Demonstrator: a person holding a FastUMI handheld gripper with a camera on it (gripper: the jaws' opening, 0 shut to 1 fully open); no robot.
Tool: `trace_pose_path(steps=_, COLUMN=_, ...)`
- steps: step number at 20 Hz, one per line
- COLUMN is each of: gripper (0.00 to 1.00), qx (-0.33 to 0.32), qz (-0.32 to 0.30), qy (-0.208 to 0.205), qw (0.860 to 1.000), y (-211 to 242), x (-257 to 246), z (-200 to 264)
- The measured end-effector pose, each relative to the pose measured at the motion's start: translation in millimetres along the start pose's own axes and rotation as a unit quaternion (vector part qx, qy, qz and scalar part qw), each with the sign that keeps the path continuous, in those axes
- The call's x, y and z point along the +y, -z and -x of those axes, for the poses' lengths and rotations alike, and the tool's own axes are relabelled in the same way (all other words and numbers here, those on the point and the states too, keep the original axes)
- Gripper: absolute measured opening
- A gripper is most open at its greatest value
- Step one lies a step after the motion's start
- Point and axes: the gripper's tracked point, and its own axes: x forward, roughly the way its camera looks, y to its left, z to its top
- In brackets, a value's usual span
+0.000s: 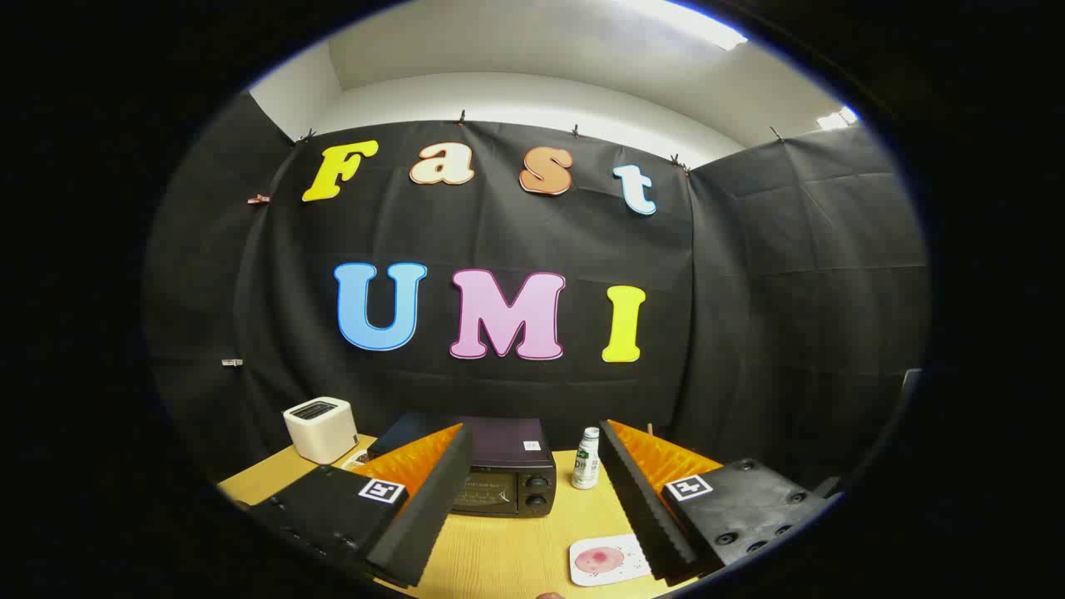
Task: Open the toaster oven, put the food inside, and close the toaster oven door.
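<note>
The gripper (532, 491) hangs above the near part of a wooden table (499, 557) with its two fingers spread wide apart and nothing between them. The left finger (428, 507) and the right finger (641, 499) each slope inward from the gripper's body, and each body half carries a small square black-and-white marker on top. Neither finger touches anything on the table.

In the gap between the fingers, a little beyond their tips, stands the toaster oven (503, 470). It is a dark box with a glass door on its front and two round knobs stacked at the right of that front. The door is shut. A small pale sticker sits on its top. The left finger's tip covers part of the oven's left side in this view.

Just to the right of the oven, close to the right finger's tip, a small white bottle (586, 457) with a green label stands upright on the table.

Nearer than the oven, down beside the right finger, lies a white square plate (607, 559) with a pink round piece of food (595, 559) resting on it. The plate lies well apart from the oven.

Off to the left, beyond the left finger and near the table's far corner, stands a white toaster (320, 428) with a dark slot in its top. A dark flat thing lies between the toaster and the oven; what it is cannot be told.
</note>
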Motion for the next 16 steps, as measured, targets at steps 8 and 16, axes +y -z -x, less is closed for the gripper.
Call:
trace_pose_path(steps=8, gripper=0.98, qx=0.007, qz=0.004, qy=-0.004, qw=1.0, y=2.3, x=-0.1, z=1.3)
trace_pose_path(steps=16, gripper=0.98, qx=0.009, qz=0.0, qy=-0.009, qw=1.0, y=3.6, x=0.2, z=-4.8)
